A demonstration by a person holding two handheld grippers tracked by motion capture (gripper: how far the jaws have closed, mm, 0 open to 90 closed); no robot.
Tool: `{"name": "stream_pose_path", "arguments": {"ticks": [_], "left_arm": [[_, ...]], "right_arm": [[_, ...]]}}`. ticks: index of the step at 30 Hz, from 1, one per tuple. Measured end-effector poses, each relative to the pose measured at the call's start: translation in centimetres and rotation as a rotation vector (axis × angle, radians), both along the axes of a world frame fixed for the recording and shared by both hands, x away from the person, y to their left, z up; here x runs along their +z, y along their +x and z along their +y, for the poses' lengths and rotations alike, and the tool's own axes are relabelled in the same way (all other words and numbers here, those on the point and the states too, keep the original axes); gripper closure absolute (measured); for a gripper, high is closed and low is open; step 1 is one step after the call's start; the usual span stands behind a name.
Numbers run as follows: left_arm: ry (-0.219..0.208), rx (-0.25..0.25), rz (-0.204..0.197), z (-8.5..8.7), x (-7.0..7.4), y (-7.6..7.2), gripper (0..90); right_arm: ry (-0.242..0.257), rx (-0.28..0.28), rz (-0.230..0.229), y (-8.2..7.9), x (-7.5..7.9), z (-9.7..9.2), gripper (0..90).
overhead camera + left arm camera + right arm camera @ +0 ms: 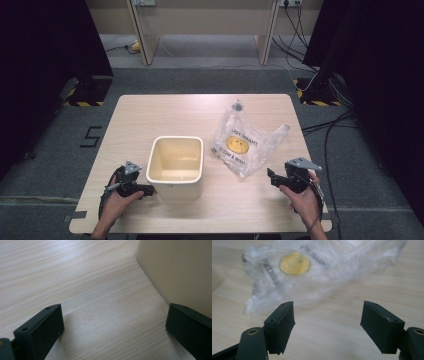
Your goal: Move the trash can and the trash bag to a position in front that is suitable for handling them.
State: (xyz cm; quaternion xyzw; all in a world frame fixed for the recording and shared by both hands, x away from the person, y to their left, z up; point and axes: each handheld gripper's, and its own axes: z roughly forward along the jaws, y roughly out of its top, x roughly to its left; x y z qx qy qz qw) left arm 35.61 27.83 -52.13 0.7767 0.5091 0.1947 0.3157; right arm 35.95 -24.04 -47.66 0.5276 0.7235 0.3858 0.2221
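Note:
A cream square bin (176,166) stands upright near the table's front middle, with nothing in it. To its right lies a crumpled clear plastic bag (243,142) printed with a yellow smiley and dark letters. My left gripper (148,190) rests low at the bin's front left corner, open, its right jaw beside the bin wall (180,272). My right gripper (270,176) hovers just right of the bag's near edge, pointing at it. In the right gripper view the bag (312,272) lies ahead of the open right gripper (328,322), nothing between the jaws.
The light wooden table (150,115) has bare wood at the back and left. Dark curtains flank both sides. Cables (325,125) run over the grey floor on the right, and a black mark is taped on the floor at left.

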Motion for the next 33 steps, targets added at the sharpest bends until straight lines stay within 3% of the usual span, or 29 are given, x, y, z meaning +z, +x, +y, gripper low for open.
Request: {"name": "stream_pose_path", "arguments": {"ticks": [1,2,3,4,5,12,20,33], "left_arm": [[0.0,0.0,0.0,0.0,0.0,0.0,0.4],[0.0,0.0,-0.001,0.0,0.0,0.0,0.4],[0.001,-0.002,0.0,0.0,0.0,0.0,0.4],[0.001,-0.002,-0.001,0.0,0.0,0.0,0.4],[0.002,-0.002,0.0,0.0,0.0,0.0,0.4],[0.002,-0.003,0.0,0.0,0.0,0.0,0.0],[0.001,-0.003,0.0,0.0,0.0,0.0,0.0],[-0.002,-0.004,-0.001,-0.1,0.0,0.0,0.0]], "right_arm": [[0.002,0.037,-0.013,0.3,0.4,1.2,28.0],[0.002,0.037,-0.013,0.3,0.4,1.2,28.0],[0.014,0.086,-0.022,0.5,0.6,2.5,31.3],[0.014,0.086,-0.022,0.5,0.6,2.5,31.3],[0.001,0.133,-0.034,0.7,0.7,3.7,33.3],[-0.014,0.229,-0.051,1.3,0.8,6.0,44.6],[-0.033,0.28,-0.049,2.2,0.4,7.9,52.4],[-0.06,0.294,-0.02,3.9,-0.7,9.4,55.4]]}}
